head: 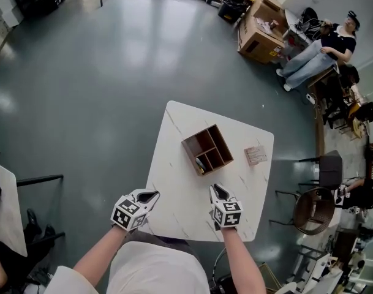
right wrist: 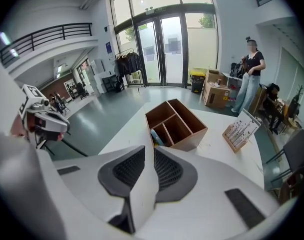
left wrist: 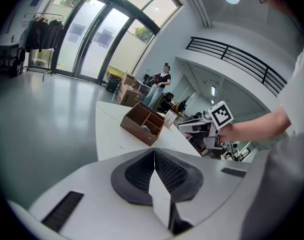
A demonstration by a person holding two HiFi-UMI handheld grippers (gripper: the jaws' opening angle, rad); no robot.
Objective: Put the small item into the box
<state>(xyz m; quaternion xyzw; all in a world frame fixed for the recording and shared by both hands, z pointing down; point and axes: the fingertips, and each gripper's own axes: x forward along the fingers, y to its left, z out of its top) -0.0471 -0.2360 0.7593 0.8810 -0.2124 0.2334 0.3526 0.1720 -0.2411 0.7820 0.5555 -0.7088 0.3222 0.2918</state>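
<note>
Item (head: 200, 163) inside box (head: 223, 142) half hidden by compartment wall, indistinct.

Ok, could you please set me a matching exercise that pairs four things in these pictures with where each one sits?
Things:
1. wooden box
2. small stand
3. cardboard box
4. blue item

Places:
A. on the floor beyond the table
B. inside a compartment of the wooden box
C. around the middle of the table
D. on the table, to the right of the wooden box

Pairs: 1-C; 2-D; 3-A; 4-B
</note>
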